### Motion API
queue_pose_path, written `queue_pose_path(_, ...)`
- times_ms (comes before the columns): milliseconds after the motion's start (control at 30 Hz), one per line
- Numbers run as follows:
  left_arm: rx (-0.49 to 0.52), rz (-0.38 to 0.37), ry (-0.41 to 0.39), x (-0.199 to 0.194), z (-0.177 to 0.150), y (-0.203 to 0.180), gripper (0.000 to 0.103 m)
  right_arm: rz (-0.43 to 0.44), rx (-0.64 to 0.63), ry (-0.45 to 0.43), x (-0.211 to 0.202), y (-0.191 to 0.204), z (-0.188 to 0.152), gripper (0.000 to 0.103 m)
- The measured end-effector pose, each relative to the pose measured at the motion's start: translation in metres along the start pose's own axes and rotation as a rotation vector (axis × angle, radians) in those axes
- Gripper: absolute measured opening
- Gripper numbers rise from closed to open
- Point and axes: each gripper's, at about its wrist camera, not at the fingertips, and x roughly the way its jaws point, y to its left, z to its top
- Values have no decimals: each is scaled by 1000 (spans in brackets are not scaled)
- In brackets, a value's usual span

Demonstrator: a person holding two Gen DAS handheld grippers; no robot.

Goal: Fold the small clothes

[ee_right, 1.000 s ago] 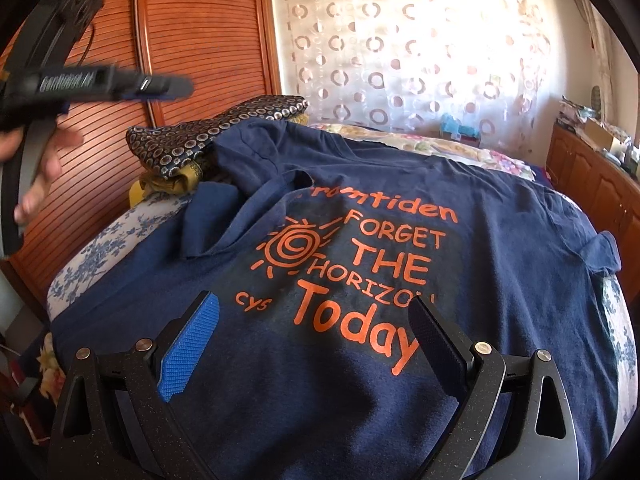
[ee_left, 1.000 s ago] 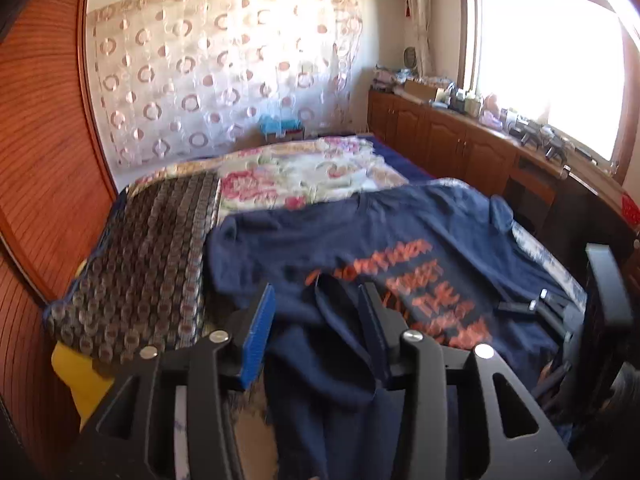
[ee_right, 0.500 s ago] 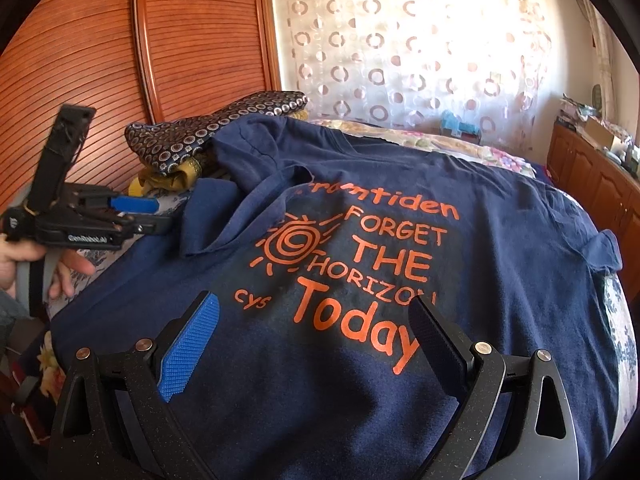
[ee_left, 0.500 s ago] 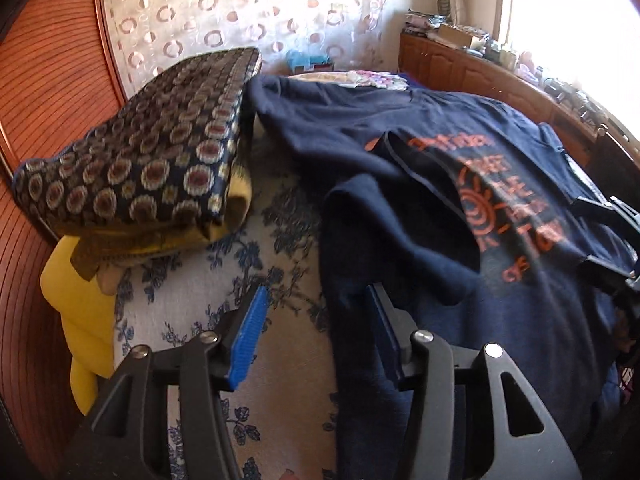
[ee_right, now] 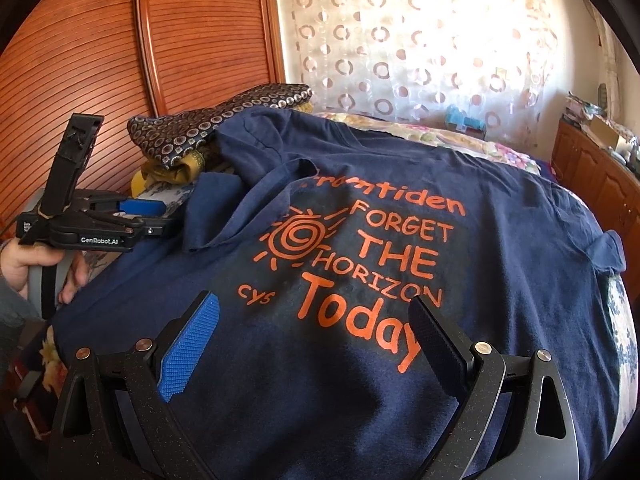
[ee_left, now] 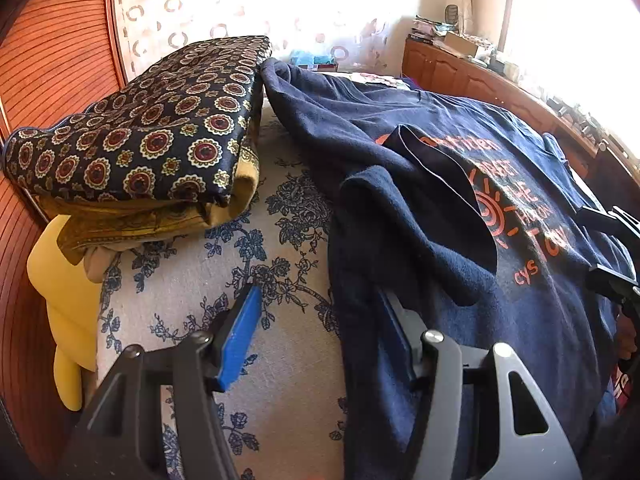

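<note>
Nearest to the left wrist camera, the left gripper [ee_left: 316, 336] stood over the left side hem of the navy cotton T-shirt with orange printed lettering [ee_left: 460, 216], its jaws opening. The blue-padded finger [ee_left: 238, 340] hung over bare blue-and-white floral bedsheet [ee_left: 256, 248], and the opposite finger lay over the shirt's edge, so that the garment's border ran between the two; neither pad was seen to press on the cloth, and nothing was gripped. Just beyond, the shirt's left sleeve lay folded inward over the chest print. The shirt was spread flat on the bed with its long axis running away from the person, hem near and collar far, and it lay to the right of the left gripper and directly ahead of the right gripper [ee_right: 316, 344]. That right gripper hovered above the lower middle of the garment with both fingers wide apart and empty, the printed word "Today" showing between them. Judged from this layout, the left gripper was the nearer one to the left edge and sleeve, and the next fold would need it to close on that edge and carry it rightward across the long axis. Farther off, a folded dark patterned cloth with round medallions [ee_left: 136, 140] sat on yellow bedding beside the shirt's left shoulder.
</note>
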Motion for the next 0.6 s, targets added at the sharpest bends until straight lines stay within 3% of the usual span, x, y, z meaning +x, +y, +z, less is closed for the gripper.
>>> queue_pose_path(267,-2,4,0,1,3,1,59,40,-64,6,9,15,35,96)
queue_pose_path(600,-5,1,-1,1,3,1,59,76,-14,107,88,9,89,91)
